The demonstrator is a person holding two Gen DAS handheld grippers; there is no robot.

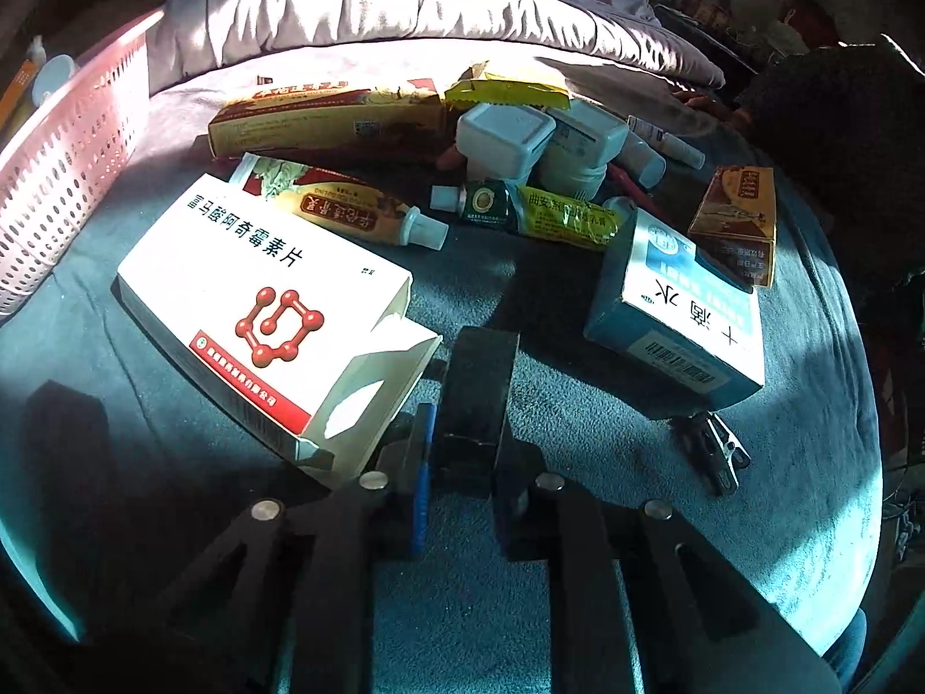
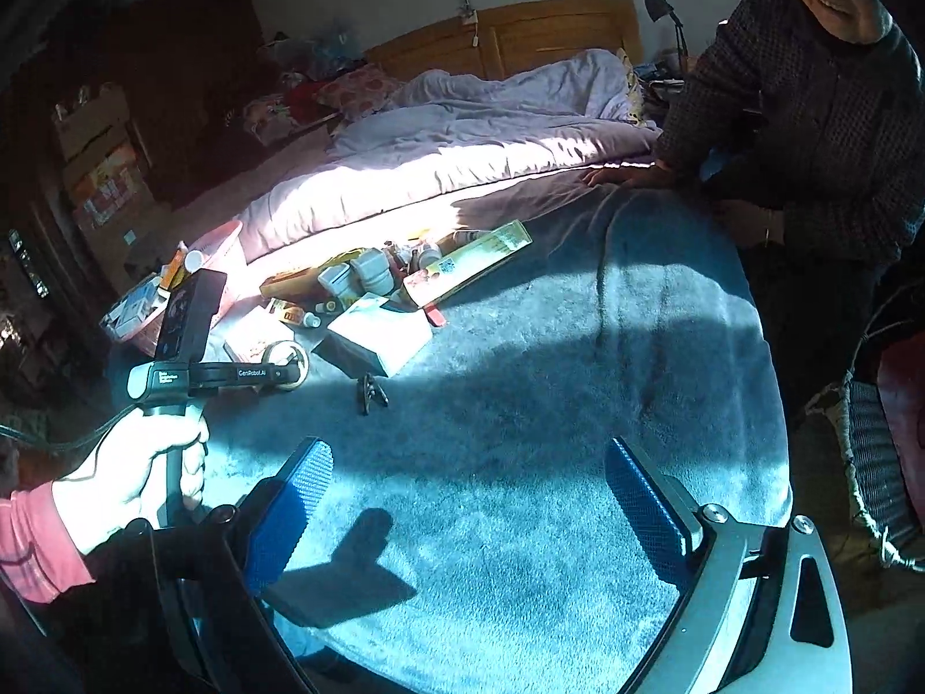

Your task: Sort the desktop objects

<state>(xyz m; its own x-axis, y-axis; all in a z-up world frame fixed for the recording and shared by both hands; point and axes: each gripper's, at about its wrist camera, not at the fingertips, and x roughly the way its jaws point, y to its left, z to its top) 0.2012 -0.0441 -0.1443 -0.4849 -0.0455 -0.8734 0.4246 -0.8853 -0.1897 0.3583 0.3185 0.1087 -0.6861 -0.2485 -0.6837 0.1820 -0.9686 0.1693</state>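
A pile of medicine packs lies on a teal blanket (image 1: 520,520). Nearest is a white and red pill box (image 1: 260,312) with its end flap open. My left gripper (image 1: 446,405) is shut just right of that flap, and I see nothing between its fingers. Beyond are a teal and white box (image 1: 676,324), a red-yellow tube (image 1: 347,214), a green-yellow tube (image 1: 537,214) and white bottles (image 1: 503,139). My right gripper (image 2: 471,497) stands open over bare blanket, well short of the pile (image 2: 376,301).
A pink perforated basket (image 1: 63,162) holding some packs stands at the left. A black clip (image 1: 714,451) lies near the teal box. A folded lilac quilt (image 2: 462,139) lies behind the pile. A person in a dark sweater (image 2: 809,115) leans on the bed at the right.
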